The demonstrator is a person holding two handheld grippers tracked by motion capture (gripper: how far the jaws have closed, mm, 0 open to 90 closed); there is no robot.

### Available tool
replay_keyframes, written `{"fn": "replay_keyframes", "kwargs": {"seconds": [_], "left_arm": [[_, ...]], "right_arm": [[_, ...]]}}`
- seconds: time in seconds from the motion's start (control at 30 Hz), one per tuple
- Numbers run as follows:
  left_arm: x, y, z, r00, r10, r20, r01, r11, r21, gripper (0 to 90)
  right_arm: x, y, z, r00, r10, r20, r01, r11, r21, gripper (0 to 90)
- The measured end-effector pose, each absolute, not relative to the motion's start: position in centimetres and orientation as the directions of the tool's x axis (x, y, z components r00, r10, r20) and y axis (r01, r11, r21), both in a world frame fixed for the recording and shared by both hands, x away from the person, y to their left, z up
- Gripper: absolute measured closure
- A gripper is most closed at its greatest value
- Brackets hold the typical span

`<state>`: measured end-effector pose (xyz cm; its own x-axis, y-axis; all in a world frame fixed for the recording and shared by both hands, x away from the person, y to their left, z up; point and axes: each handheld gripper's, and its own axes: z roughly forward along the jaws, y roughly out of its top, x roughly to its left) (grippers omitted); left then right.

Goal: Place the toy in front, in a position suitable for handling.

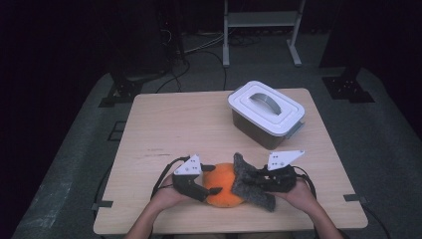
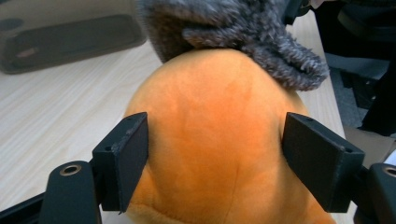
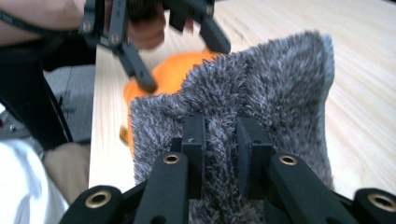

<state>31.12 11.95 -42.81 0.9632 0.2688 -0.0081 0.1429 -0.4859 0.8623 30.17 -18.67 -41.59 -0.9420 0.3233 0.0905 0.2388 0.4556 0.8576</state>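
1. The round, soft orange plush toy sits on the pale wooden surface, near the person's edge.
2. The left tongs are open, with one jaw on each side of the toy.
3. The right tongs pinch the fuzzy grey cloth – it leans on the toy.
4. The toy is squishy, so it could slip out and roll – or the cloth could fall off.

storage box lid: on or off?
On. The white lid sits flat on the storage box, handle folded down; whether the side latch is clipped, cannot tell.
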Motion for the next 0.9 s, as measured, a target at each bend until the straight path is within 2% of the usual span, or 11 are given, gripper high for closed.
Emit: {"fn": "replay_keyframes", "kwargs": {"seconds": [0.07,0.13,0.27,0.43,0.57,0.67,0.7,0.8,0.9], "left_arm": [[31.2,12.0,-42.5,0.953,0.302,-0.028,0.172,-0.463,0.87,19.5],[31.0,11.8,-42.5,0.954,0.3,-0.02,0.167,-0.472,0.865,19.5],[30.7,11.4,-42.7,0.966,0.256,0.022,0.113,-0.498,0.86,25.4],[29.9,10.7,-42.6,0.975,0.204,0.084,0.033,-0.511,0.859,25.9],[30.2,10.9,-42.2,0.976,0.216,0.037,0.077,-0.494,0.866,20.1],[30.7,11.1,-41.8,0.967,0.242,-0.075,0.177,-0.434,0.884,16.2],[30.6,11.0,-41.8,0.967,0.243,-0.078,0.181,-0.435,0.882,16.2],[30.1,10.5,-42.0,0.973,0.231,0.028,0.097,-0.513,0.853,20.7],[29.8,10.6,-42.1,0.975,0.216,0.059,0.068,-0.539,0.839,28.2]], "right_arm": [[30.4,-19.4,-41.9,-0.939,0.328,0.104,0.261,0.483,0.835,74.8],[30.5,-19.6,-41.9,-0.938,0.325,0.117,0.271,0.485,0.832,74.9],[30.7,-20.1,-41.1,-0.93,0.343,0.134,0.275,0.404,0.873,75.3],[31.0,-19.6,-40.9,-0.928,0.351,0.128,0.27,0.392,0.879,75.1],[31.2,-19.3,-41.6,-0.928,0.334,0.165,0.302,0.417,0.857,74.9],[30.8,-19.3,-41.7,-0.94,0.289,0.181,0.297,0.432,0.851,75.0],[30.8,-19.3,-41.7,-0.94,0.289,0.181,0.297,0.432,0.851,75.0],[30.6,-19.3,-41.7,-0.945,0.28,0.172,0.286,0.443,0.85,74.9],[30.9,-19.8,-41.8,-0.943,0.275,0.187,0.299,0.458,0.837,74.9]]}}
